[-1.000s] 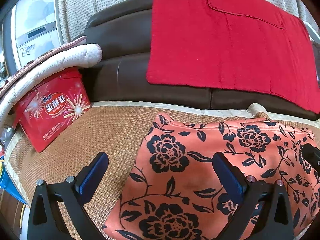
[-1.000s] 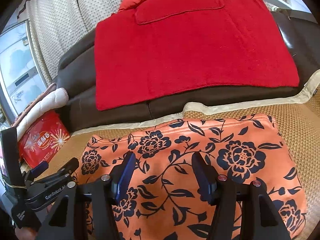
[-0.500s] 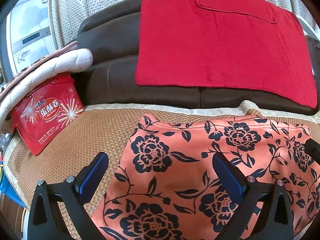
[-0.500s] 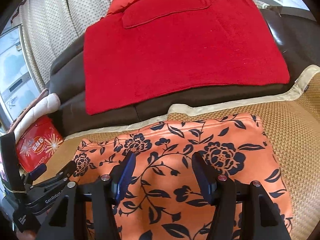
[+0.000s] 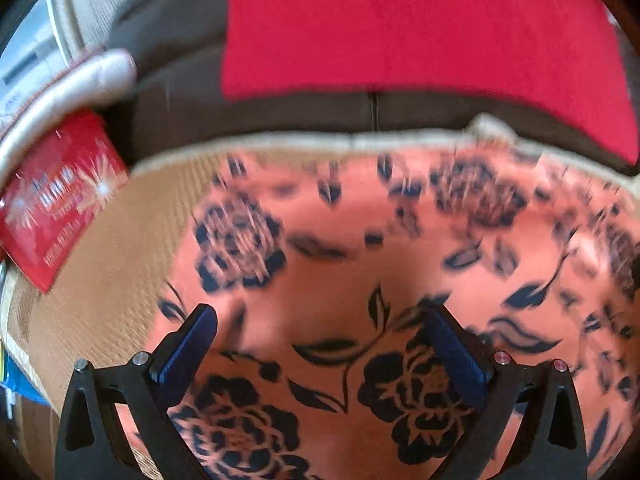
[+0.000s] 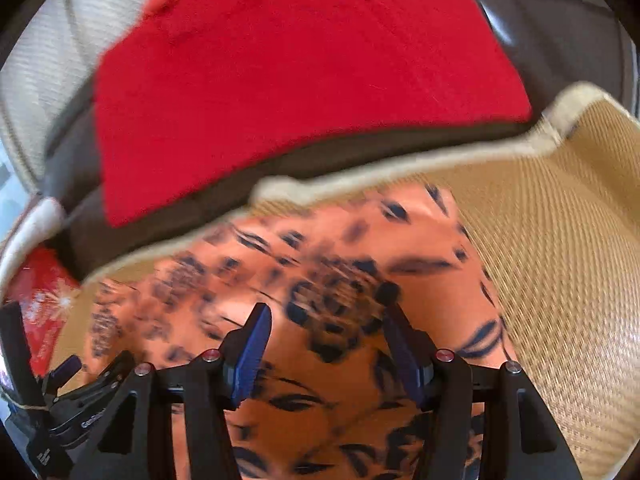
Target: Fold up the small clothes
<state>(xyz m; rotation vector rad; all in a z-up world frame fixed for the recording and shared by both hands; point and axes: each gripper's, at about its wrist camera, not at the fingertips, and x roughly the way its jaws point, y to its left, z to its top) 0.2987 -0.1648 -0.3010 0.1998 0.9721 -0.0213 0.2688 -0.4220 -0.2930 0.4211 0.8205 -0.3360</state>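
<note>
Both claws hung above the garment with nothing between their pads — the left claw [image 5: 320, 334] spread wide, the right claw [image 6: 326, 326] parted about halfway, each tilted down at the cloth. The orange floral garment [image 5: 400, 240] lay spread on the woven mat [image 6: 560, 240], its far edge close to the mat's pale binding, just in front of the dark sofa [image 5: 180, 92] with the red blanket [image 5: 400, 20] draped over its back. A red box [image 5: 56, 200] leaned at the left, well clear of the work. From where I stood, the folding looked barely begun — I could see no crease or doubled layer across the part in view, though blur hid the finer detail. Gripping an edge or corner, carrying it over and pressing it flat all seemed left to do.
</note>
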